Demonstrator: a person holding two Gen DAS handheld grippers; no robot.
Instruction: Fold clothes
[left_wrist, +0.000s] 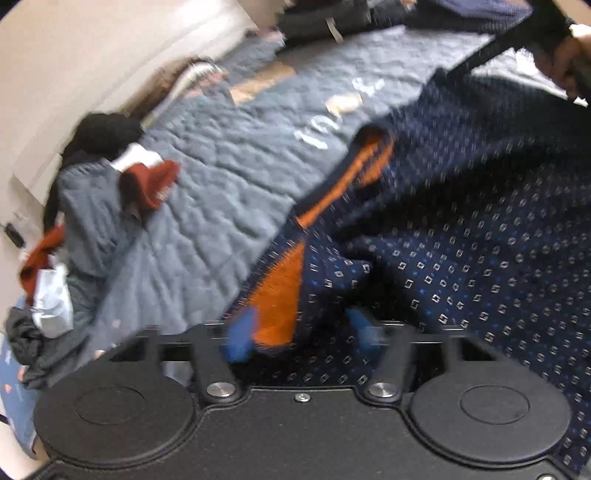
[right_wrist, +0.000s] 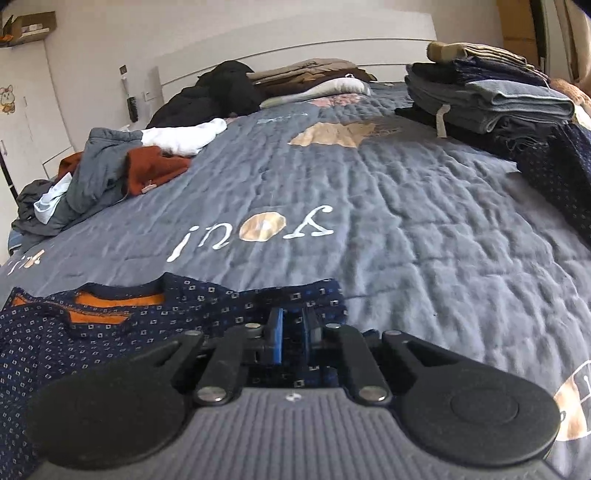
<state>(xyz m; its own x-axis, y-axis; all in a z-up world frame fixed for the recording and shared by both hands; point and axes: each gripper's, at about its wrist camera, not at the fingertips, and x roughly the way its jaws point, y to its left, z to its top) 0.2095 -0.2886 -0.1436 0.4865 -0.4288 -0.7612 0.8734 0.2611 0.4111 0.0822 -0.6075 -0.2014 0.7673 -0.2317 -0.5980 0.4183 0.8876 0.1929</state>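
Closest to me, the right gripper (right_wrist: 293, 334) has its blue pads drawn narrow on a pinch of the navy patterned sweater (right_wrist: 110, 325), at the edge lying nearest on the bed; cloth shows between the pads, so I judge it gripped. The left gripper (left_wrist: 299, 334) looks nipped in on the same sweater (left_wrist: 461, 240) next to its orange neck lining (left_wrist: 280, 295), with fabric bunched between its blurred blue pads, though that view is smeared. The sweater lies crumpled at the near edge of the grey-blue quilt (right_wrist: 369, 192), neckline toward the left. The step in hand seems to be taking two holds to lift and spread the garment. To do it well, I would keep both pinches firm, raise them together and draw them apart evenly so the cloth hangs flat, then lay it on the bare quilt ahead, which has room. Further off on the left sits a heap of unfolded clothes (right_wrist: 110, 170), rust, white and grey; on the right a stack of folded clothes (right_wrist: 487, 96); keep the sweater clear of both. Beyond them is a black jacket (right_wrist: 221, 92) near the headboard.
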